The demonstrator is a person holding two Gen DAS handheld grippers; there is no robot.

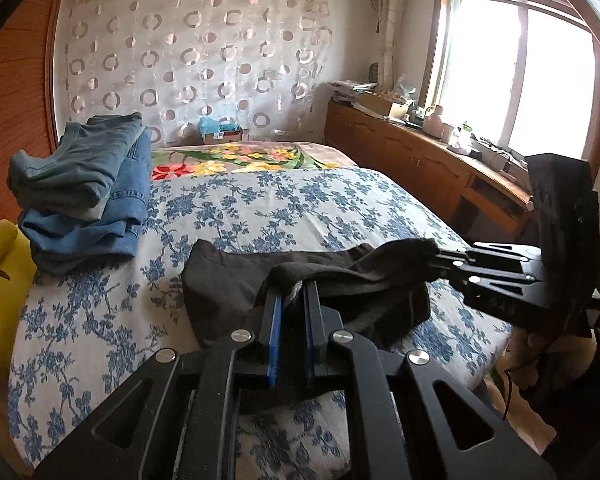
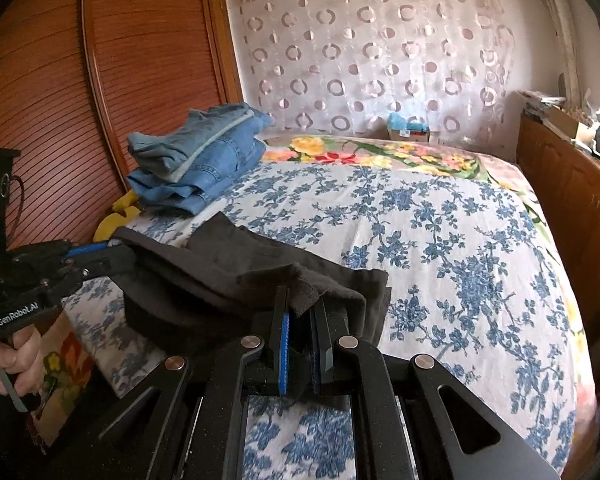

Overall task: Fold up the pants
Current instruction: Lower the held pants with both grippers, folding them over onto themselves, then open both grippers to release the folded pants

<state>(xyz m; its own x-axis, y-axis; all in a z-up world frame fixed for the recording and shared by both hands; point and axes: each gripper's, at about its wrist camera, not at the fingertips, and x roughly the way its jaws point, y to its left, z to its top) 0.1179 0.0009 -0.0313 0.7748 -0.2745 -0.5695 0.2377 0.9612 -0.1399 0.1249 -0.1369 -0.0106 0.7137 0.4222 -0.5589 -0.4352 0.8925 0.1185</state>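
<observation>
Dark grey pants [image 1: 236, 276] lie partly folded on the blue-flowered bed sheet [image 1: 284, 208], near its front edge. My left gripper [image 1: 294, 294] is shut on one edge of the cloth, which bunches over its blue-padded fingers. The right gripper [image 1: 440, 258] reaches in from the right, shut on the other corner of the same edge. In the right wrist view the pants [image 2: 236, 272] drape between my right gripper [image 2: 300, 312] at the front and the left gripper [image 2: 112, 252] at the left, held by a hand [image 2: 16, 360].
A stack of folded blue jeans [image 1: 88, 192] sits at the left back of the bed, a yellow item [image 1: 4, 280] beside it. Wooden panelling [image 2: 100, 80] runs along the left. A wooden cabinet [image 1: 420, 152] with clutter stands under the window at right.
</observation>
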